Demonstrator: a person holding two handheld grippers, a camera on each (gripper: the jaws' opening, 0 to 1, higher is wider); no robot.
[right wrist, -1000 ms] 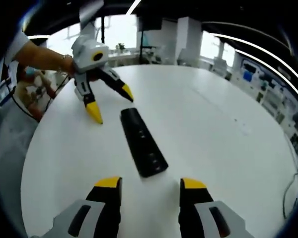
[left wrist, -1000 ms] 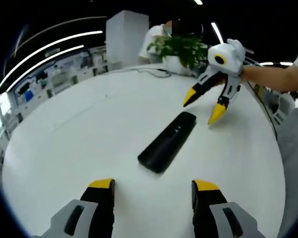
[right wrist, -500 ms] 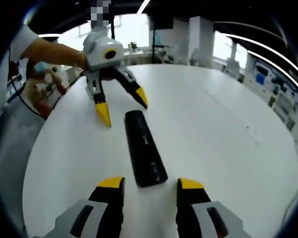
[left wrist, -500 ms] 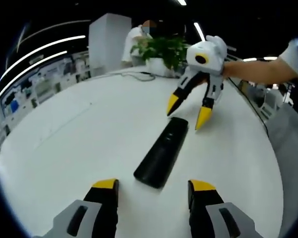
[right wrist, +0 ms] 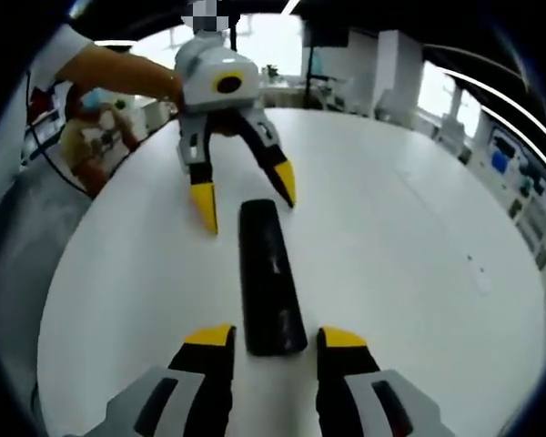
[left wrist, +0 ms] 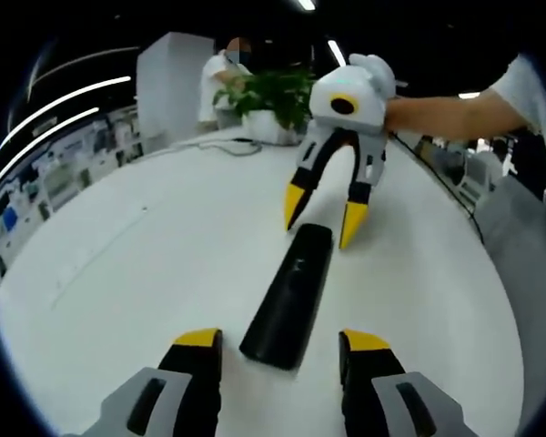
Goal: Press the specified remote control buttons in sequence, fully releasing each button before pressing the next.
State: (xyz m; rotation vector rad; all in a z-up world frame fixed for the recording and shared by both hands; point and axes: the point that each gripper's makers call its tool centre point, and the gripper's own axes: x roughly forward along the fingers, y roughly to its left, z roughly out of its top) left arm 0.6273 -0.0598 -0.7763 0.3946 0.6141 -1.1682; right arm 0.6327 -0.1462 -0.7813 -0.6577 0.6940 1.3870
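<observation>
Left tongs (left wrist: 278,341), left gripper view: jaws parted, nothing held, near end of the black remote (left wrist: 288,294) between them on the white tabletop (left wrist: 146,273). Right tongs (left wrist: 320,214) straddle its far end, spread.

Right gripper view: right tongs (right wrist: 273,339) parted at the remote (right wrist: 267,278); left tongs (right wrist: 244,197) beyond, apparently clear of it.

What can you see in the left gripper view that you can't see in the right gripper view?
The left gripper view alone has a leafy green plant in a white pot, a cable lying beside it, and a tall white block behind the table. The right gripper view alone has bright windows at the back. Both share the black remote control lying on the round white table, with the two open grippers, left gripper and right gripper, at opposite ends of it.
</observation>
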